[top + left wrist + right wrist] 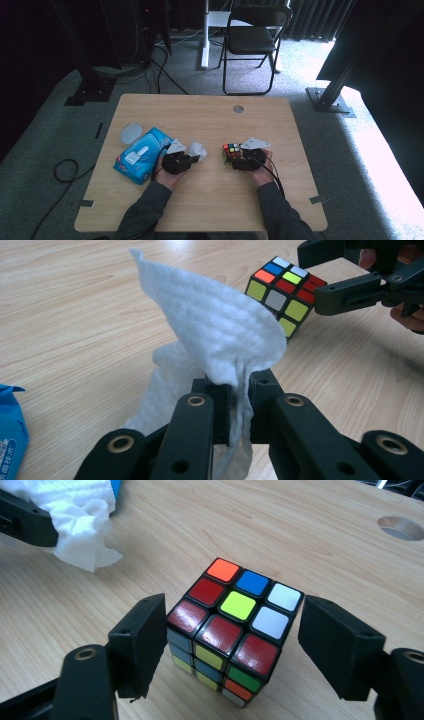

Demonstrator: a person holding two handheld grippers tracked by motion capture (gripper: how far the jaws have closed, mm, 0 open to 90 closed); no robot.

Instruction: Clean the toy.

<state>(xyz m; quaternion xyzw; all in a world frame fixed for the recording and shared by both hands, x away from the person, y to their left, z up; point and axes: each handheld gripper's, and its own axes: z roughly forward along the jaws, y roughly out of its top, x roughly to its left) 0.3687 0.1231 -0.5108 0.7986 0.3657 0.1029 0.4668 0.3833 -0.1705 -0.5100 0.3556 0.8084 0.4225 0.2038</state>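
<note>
My left gripper (235,405) was pinching a white wipe (215,340), soft and limp, its loose part flopping up ahead of the jaws. I judged it light and easily torn, best held by a bunched fold. My right gripper (232,645) stood spread, the puzzle cube (235,630) sitting on the table (310,540) between its jaws, the left jaw almost touching, the right one apart. Rigid, glossy-faced, likely slippery: I'd clamp flat opposite sides.
</note>
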